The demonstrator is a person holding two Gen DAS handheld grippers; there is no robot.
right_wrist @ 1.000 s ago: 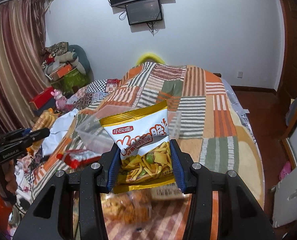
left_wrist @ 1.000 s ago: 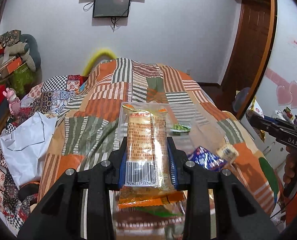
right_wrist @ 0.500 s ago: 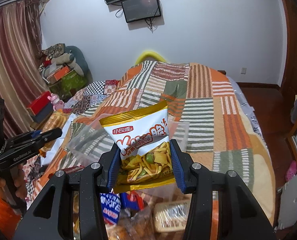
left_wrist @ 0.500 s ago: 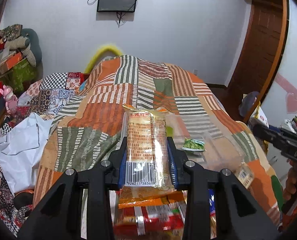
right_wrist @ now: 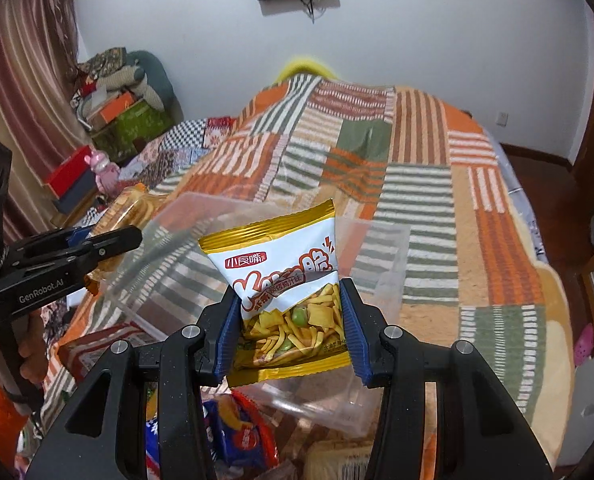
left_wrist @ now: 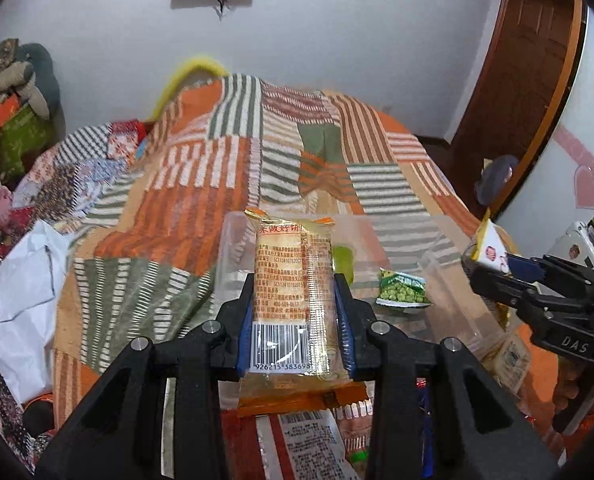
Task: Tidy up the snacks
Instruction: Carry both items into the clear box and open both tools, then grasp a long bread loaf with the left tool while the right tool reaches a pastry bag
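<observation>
Your left gripper (left_wrist: 295, 316) is clamped on a long orange cracker packet (left_wrist: 293, 280), barcode end nearest you, held above the clear plastic bin (left_wrist: 401, 240) on the striped bedspread (left_wrist: 201, 184). A small green pea packet (left_wrist: 401, 292) lies inside that bin, right of the cracker packet. Your right gripper (right_wrist: 291, 328) pinches a white-and-gold chip bag (right_wrist: 285, 276) upright over the bin's near side. More snack packets (right_wrist: 237, 432) lie beneath, close to you.
</observation>
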